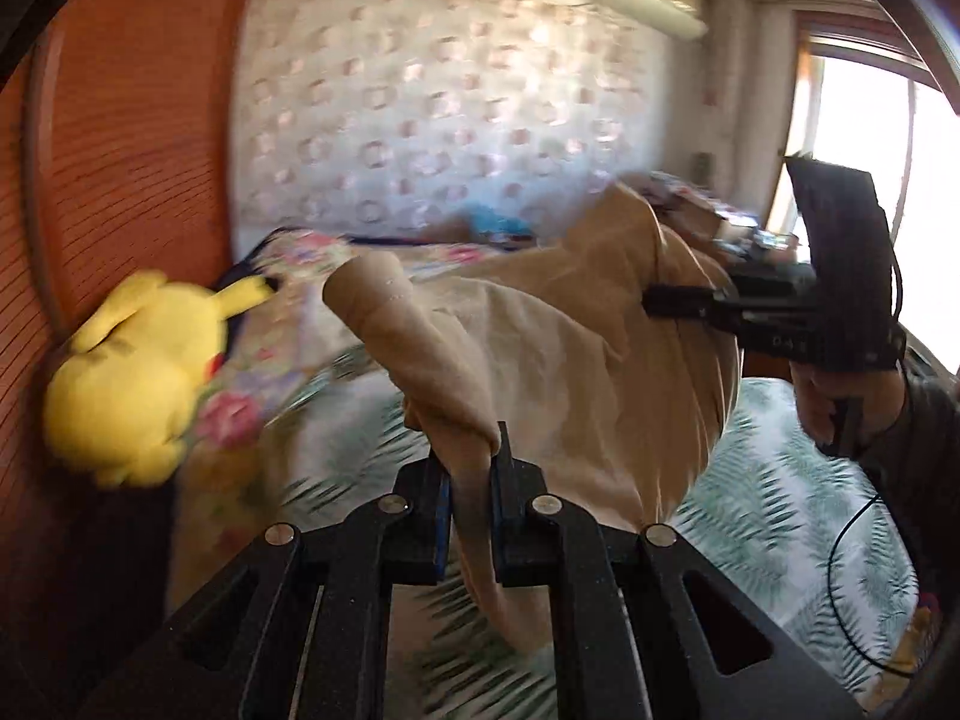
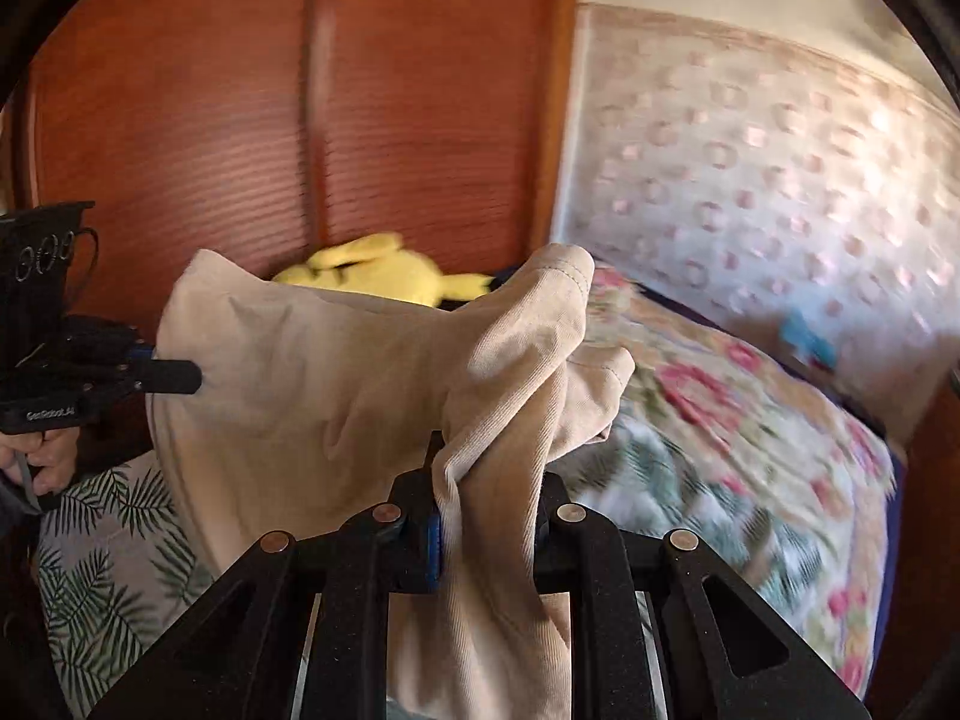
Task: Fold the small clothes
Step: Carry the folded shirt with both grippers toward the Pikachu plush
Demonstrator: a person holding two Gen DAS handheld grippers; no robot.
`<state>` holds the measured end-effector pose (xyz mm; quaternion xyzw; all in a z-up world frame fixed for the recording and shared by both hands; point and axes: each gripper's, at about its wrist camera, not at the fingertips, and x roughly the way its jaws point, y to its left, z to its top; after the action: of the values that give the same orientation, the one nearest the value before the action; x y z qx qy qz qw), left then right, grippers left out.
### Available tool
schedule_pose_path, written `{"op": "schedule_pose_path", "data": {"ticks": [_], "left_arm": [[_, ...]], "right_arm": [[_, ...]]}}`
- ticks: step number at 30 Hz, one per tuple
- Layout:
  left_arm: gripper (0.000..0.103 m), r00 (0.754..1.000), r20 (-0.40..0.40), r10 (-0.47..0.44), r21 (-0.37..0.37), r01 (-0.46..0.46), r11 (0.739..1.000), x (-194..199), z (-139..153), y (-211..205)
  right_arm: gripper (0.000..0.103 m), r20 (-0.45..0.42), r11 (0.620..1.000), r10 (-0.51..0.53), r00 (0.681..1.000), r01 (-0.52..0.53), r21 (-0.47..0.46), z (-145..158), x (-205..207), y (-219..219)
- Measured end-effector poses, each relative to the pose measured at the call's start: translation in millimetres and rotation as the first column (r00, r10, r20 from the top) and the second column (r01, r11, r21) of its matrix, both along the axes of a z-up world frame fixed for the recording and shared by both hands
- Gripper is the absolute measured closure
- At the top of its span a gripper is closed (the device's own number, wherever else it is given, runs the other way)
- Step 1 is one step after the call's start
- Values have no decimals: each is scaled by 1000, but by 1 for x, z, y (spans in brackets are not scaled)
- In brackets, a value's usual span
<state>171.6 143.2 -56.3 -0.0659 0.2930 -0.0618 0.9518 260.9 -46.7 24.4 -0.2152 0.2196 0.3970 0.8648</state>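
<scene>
The left gripper (image 1: 471,480) is clamped on a bunched edge of the tan garment (image 1: 540,348), its jaws nearly closed with only the cloth between them. The right gripper (image 2: 489,480) pinches another edge of the same garment just as tightly. The garment hangs in the air stretched between the two grippers, above the leaf-print sheet (image 1: 780,480). Beyond the left gripper and off to its left, a yellow plush toy (image 1: 132,372) lies against the wooden wardrobe (image 2: 240,120), beside a floral quilt (image 2: 750,420)
</scene>
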Motion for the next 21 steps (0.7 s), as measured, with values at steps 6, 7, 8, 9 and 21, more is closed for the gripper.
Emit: {"op": "schedule_pose_path", "data": {"ticks": [6,7,8,9,21], "left_arm": [[92,989,-68,128,-13,-129,992,-12,-43,37],[92,986,-77,146,-17,-148,989,-13,-50,41],[92,984,-82,156,-22,-159,987,-16,-54,43],[92,982,-87,166,-28,-169,985,-18,-57,45],[92,961,-115,251,-31,-256,966,-37,-68,51]], "right_arm": [[85,18,985,116,993,-112,-127,-22,33,105],[85,20,983,126,992,-122,-138,-22,39,120],[85,20,980,138,990,-134,-147,-23,44,131],[85,22,978,147,989,-142,-155,-24,48,141],[80,7,976,161,987,-158,-151,-47,61,165]]}}
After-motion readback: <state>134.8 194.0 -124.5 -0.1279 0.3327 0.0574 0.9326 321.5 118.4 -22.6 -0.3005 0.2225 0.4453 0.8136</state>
